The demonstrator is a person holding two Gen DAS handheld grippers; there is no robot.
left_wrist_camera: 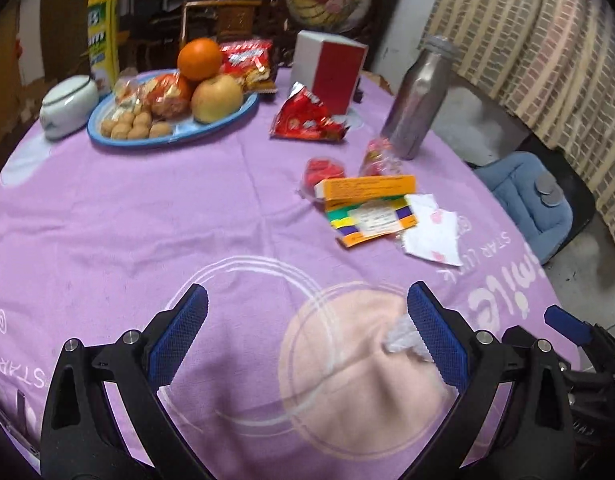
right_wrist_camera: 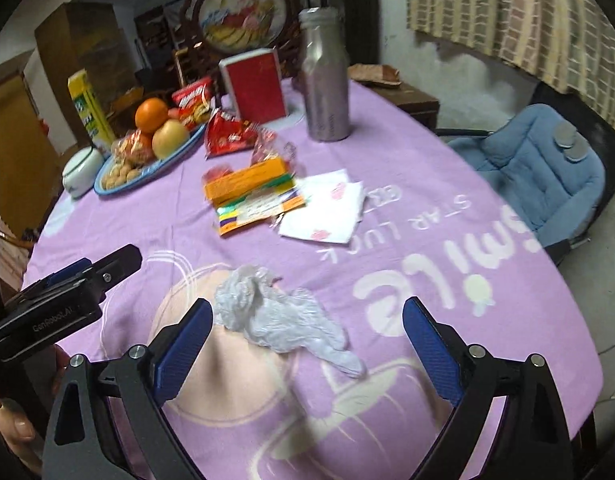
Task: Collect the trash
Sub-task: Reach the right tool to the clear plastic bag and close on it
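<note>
A crumpled whitish plastic bag (right_wrist_camera: 279,316) lies on the purple tablecloth (right_wrist_camera: 427,240) between the wide-spread fingers of my right gripper (right_wrist_camera: 307,316), which is open and not pressing it. In the left wrist view only a corner of that bag (left_wrist_camera: 401,336) shows beside the right finger of my left gripper (left_wrist_camera: 307,304), open over bare cloth. Further back lie flattened orange boxes (left_wrist_camera: 365,208), a white napkin with pink marks (right_wrist_camera: 327,216), a torn red snack wrapper (left_wrist_camera: 307,116) and small red wrappers (left_wrist_camera: 323,170).
A blue plate (left_wrist_camera: 175,138) of fruit and cookies, a white bowl (left_wrist_camera: 67,104), a red-and-white box (left_wrist_camera: 331,68) and a steel bottle (left_wrist_camera: 417,100) stand at the back. A blue cushioned chair (right_wrist_camera: 539,172) sits right of the table. The left gripper's body (right_wrist_camera: 55,312) shows at the right view's left edge.
</note>
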